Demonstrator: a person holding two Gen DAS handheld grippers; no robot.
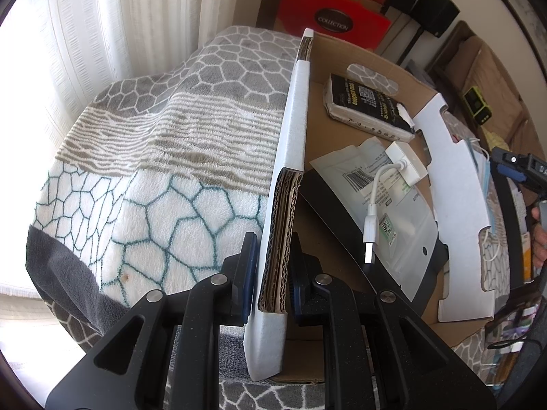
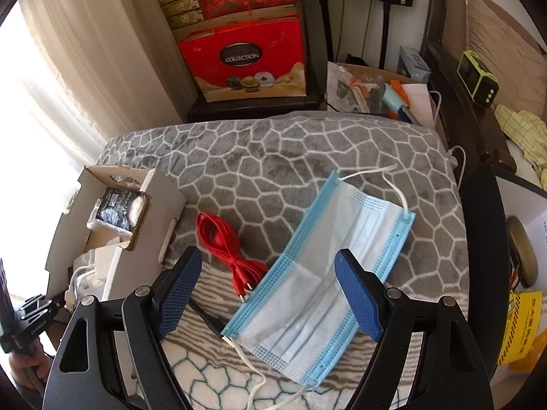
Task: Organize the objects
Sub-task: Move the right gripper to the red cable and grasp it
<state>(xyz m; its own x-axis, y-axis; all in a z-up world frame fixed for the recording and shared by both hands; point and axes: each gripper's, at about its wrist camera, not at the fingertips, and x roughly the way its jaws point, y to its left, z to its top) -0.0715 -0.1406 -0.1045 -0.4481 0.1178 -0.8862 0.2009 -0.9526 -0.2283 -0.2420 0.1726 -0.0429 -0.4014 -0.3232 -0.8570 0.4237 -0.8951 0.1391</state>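
My left gripper (image 1: 271, 263) is shut on the near wall of a cardboard box (image 1: 290, 157) with white outer faces. Inside the box lie a black packet (image 1: 367, 107), a white charger with its cable (image 1: 405, 165) and a grey mailing bag (image 1: 393, 212). My right gripper (image 2: 266, 287) is open and empty, just above a blue face mask (image 2: 328, 273) lying flat on the blanket. A coiled red cable (image 2: 227, 249) lies between the mask and the box (image 2: 112, 225). A dark object pokes out from under the mask's near corner.
The patterned fleece blanket (image 2: 273, 157) covers the work surface. Red gift boxes (image 2: 244, 58) stand behind it. A bin of tools (image 2: 383, 95) and a green device (image 2: 477, 78) sit at the back right. A yellow packet (image 2: 524, 328) is at the right edge.
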